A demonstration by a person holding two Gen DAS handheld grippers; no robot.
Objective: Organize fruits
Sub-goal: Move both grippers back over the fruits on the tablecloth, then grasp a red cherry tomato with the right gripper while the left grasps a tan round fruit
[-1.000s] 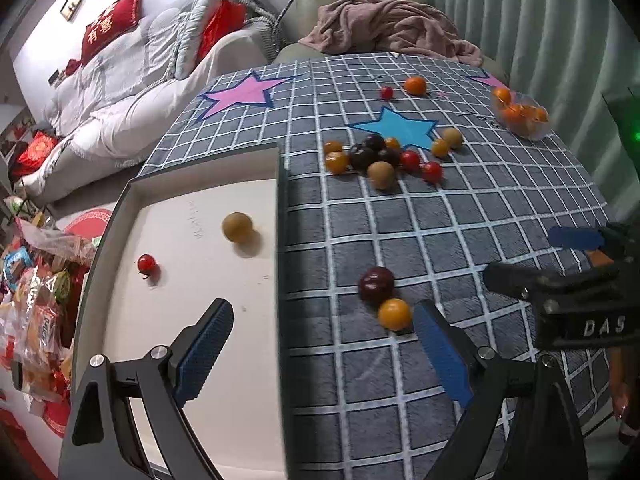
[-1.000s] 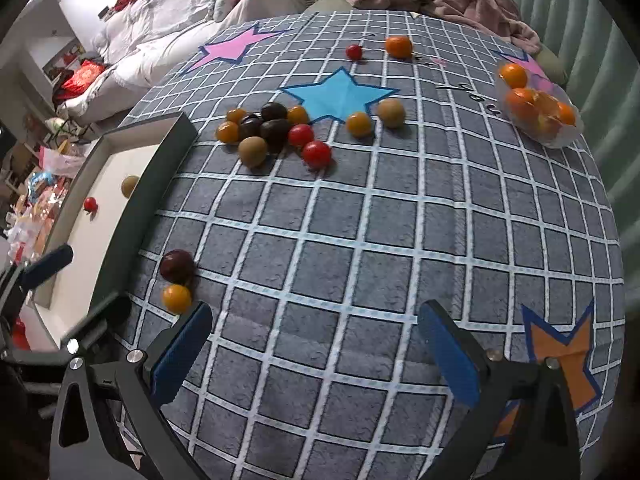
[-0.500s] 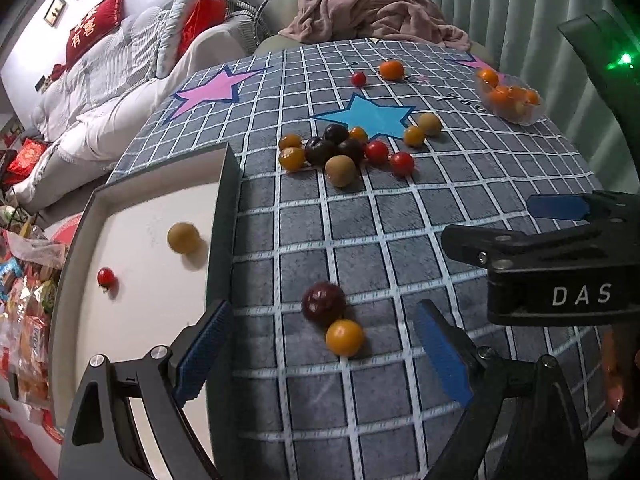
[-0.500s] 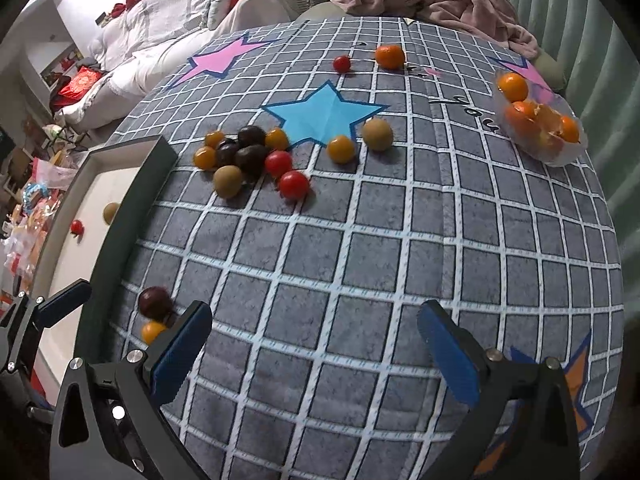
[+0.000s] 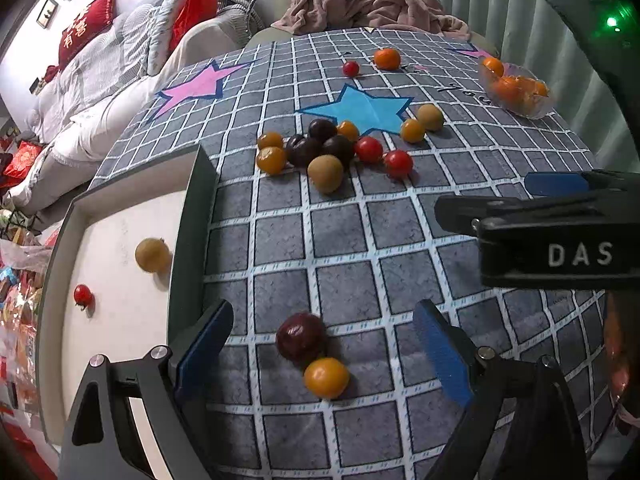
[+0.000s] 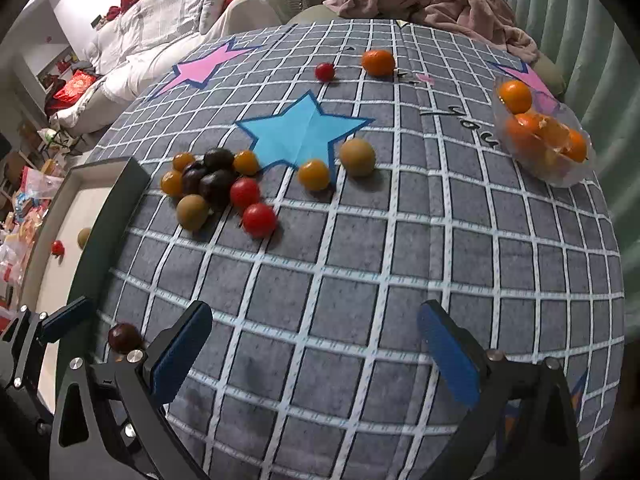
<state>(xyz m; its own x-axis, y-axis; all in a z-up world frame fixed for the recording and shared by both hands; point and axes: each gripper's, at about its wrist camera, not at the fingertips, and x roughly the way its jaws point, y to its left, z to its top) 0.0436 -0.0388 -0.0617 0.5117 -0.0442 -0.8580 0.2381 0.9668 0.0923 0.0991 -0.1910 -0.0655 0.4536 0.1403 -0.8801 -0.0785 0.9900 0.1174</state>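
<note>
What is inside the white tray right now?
Inside the white tray: one tan round fruit and one small red tomato. Its near end is hidden behind the left gripper.

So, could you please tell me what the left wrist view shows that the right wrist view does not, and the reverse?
Only the left wrist view shows the yellow-orange fruit touching the dark red fruit, both lying between the open fingers of the left gripper. Only the right wrist view shows the right gripper open over bare tablecloth. Both show the tray holding a tan fruit and a small red fruit, the fruit pile by the blue star, and the clear bowl of oranges.
</note>
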